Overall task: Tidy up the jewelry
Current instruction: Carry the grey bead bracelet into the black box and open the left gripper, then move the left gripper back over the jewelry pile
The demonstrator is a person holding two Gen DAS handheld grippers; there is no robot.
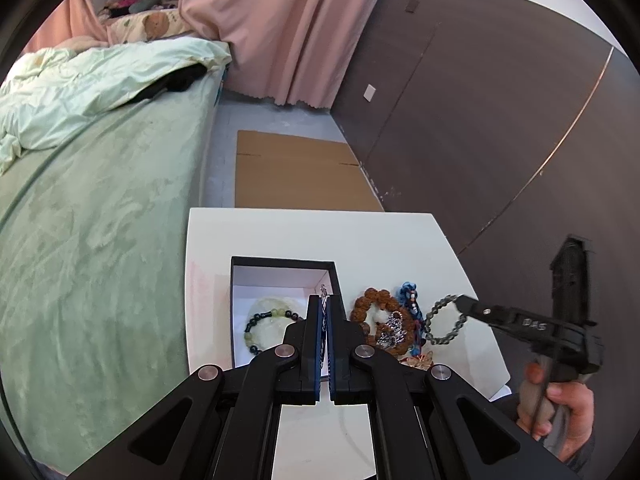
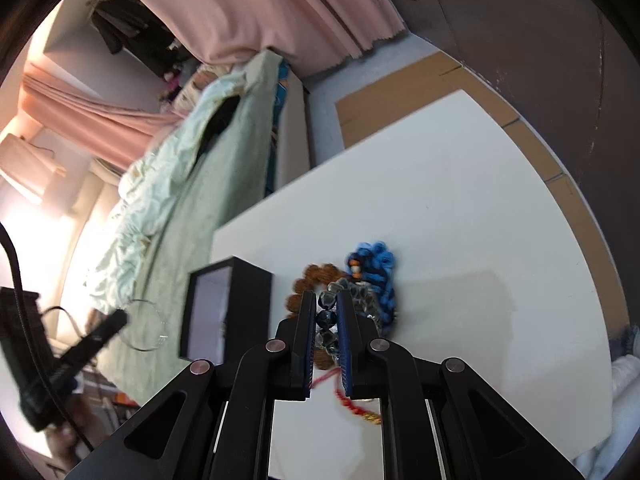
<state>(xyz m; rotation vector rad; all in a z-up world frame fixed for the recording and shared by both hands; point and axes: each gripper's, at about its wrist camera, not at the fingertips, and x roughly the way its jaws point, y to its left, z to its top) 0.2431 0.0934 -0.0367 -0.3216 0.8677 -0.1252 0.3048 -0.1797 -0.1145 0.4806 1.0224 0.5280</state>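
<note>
A black box [image 1: 240,280] with a white inside stands on the white table [image 1: 360,236]; a green and black bead bracelet [image 1: 266,326] lies in it. My left gripper [image 1: 324,312] is shut on a thin silver chain [image 1: 323,294] above the box's right wall. To the right lies a pile: a brown bead bracelet [image 1: 374,300], a blue cord piece [image 1: 410,294] and silver pieces [image 1: 390,330]. My right gripper [image 2: 326,312] is shut on a grey-blue bead bracelet [image 2: 326,308], lifted over the pile; it also shows in the left wrist view [image 1: 444,320]. The box [image 2: 240,300] stands left of it.
A green-covered bed [image 1: 100,200] runs along the table's left side. Flat cardboard [image 1: 300,172] lies on the floor beyond the table. A dark wall [image 1: 480,120] stands to the right. A red and gold cord [image 2: 360,408] lies on the table under my right gripper.
</note>
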